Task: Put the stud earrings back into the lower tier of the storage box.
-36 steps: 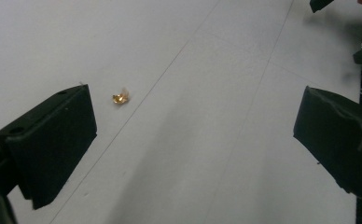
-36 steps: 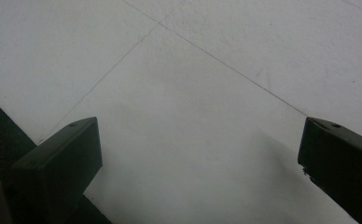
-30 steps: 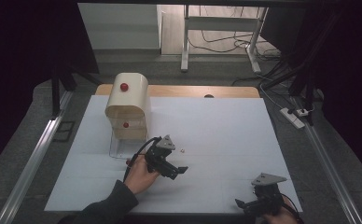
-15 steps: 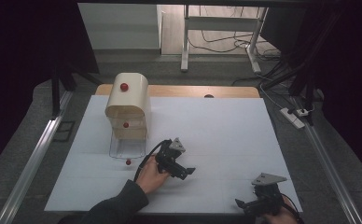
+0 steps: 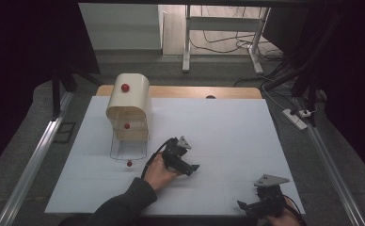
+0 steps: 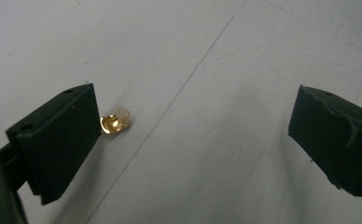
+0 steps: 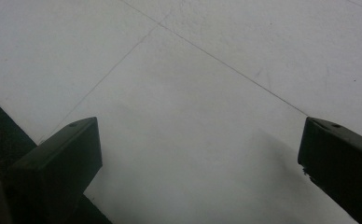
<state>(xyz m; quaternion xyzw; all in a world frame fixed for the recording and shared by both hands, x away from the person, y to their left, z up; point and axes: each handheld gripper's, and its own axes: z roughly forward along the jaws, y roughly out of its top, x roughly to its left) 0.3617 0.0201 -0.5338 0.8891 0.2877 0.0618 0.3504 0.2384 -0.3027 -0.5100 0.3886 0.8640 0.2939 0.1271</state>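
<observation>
Lying beside the left hand-held gripper (image 6: 193, 140), small shiny gold piece (image 6: 115, 122), curved

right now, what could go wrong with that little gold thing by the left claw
1. The gold piece lies just beside one finger of the open left claw, not between the fingers; closing now would likely miss it or flick it away.
2. It is tiny and low on the sheet, so the fingers may slide over it.

between the wide jaws of the left gripper (image 6: 193, 140) is bare table (image 5: 227, 127) — only a small gold piece (image 6: 115, 122) lies beside its left jaw.
</observation>
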